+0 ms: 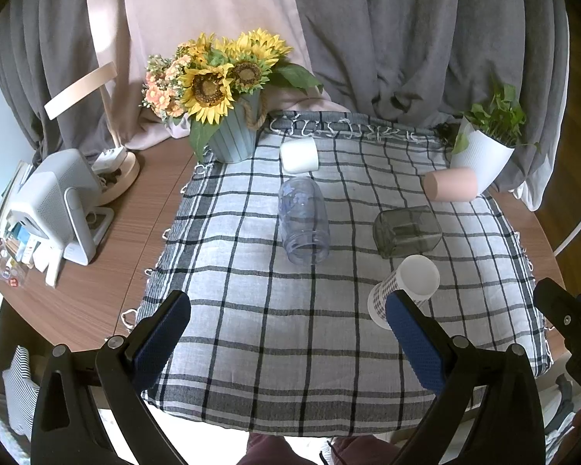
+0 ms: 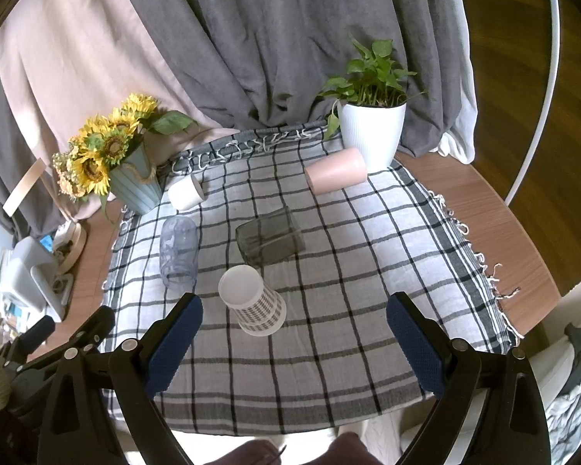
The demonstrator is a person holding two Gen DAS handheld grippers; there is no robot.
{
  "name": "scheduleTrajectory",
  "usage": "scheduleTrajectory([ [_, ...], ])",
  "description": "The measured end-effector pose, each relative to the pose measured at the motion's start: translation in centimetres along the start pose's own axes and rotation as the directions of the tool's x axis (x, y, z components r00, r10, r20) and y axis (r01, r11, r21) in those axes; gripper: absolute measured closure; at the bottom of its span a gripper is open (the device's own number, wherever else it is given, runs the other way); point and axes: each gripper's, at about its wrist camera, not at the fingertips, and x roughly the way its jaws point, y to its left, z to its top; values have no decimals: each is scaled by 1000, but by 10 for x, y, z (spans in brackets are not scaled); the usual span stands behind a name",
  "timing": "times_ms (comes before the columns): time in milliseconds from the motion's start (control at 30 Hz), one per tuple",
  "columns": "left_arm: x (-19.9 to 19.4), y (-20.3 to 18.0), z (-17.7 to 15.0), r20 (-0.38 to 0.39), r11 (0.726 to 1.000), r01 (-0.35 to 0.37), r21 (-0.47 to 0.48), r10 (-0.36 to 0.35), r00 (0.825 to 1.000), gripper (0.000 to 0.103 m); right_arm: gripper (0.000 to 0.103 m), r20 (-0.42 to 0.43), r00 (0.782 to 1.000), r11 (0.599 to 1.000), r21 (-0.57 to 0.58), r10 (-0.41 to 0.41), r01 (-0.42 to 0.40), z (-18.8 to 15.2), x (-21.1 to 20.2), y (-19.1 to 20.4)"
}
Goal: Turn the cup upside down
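A checked paper cup [image 1: 404,290] [image 2: 253,302] stands upside down on the plaid cloth [image 1: 290,310] [image 2: 329,271]. A clear bluish cup [image 1: 303,220] [image 2: 179,248], a smoky grey glass [image 1: 406,231] [image 2: 270,237], a pink cup [image 1: 450,184] [image 2: 335,170] and a white cup [image 1: 299,155] [image 2: 186,192] lie on their sides. My left gripper [image 1: 286,321] is open and empty above the cloth's near part, its right finger just in front of the paper cup. My right gripper [image 2: 294,319] is open and empty, the paper cup just ahead between its fingers.
A sunflower pot [image 1: 232,135] [image 2: 135,182] stands at the cloth's back left, a white plant pot [image 1: 480,155] [image 2: 372,131] at the back right. A lamp base [image 1: 116,174] and a white device [image 1: 58,205] stand on the wooden table [image 1: 116,252] at left. Grey curtains hang behind.
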Motion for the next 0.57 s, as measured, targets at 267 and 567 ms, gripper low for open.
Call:
scheduleTrajectory([
  [267, 0, -1, 0, 0, 1000, -1, -2, 1, 1000, 0, 7, -1, 1000, 1000, 0, 0, 0, 0, 0, 0],
  [567, 1, -1, 0, 0, 1000, 1, -2, -1, 1000, 0, 7, -1, 1000, 1000, 0, 1, -1, 0, 1, 0],
])
